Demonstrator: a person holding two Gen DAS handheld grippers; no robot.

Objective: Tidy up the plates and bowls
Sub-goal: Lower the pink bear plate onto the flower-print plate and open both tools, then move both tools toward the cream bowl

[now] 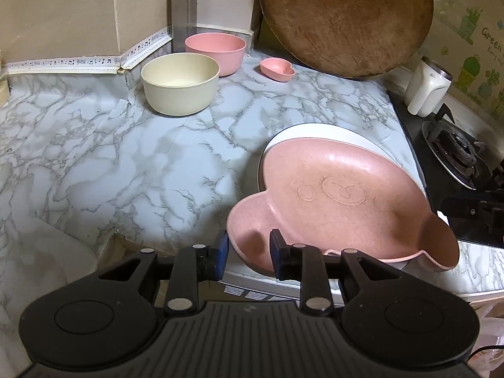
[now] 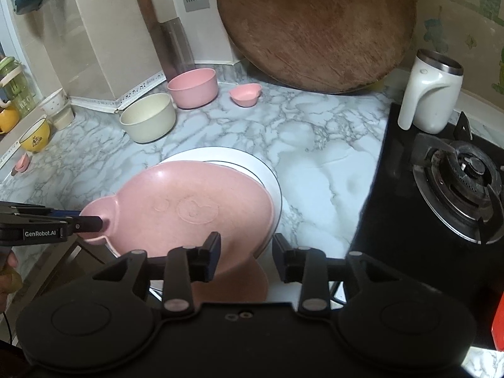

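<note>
pink bear plate (image 1: 334, 195) on white plate (image 1: 315, 130), left gripper (image 1: 249, 253) jaws apart around its ear rim, right gripper (image 2: 245, 258) jaws apart over its other ear, 2 bowls behind

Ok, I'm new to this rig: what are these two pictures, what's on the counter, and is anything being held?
There is no robot arm. A person holds a two-finger clamp in each hand, and each clamp has a camera that looks along its fingers. One picture comes from the left gripper, the other from the right gripper.

On the marble counter a pink bear-shaped plate lies on a white plate. Further back are a cream bowl, a pink bowl and a small pink dish.

Each gripper is at one ear of the pink plate, but both have their jaws apart, so neither seems to pinch it.
</note>
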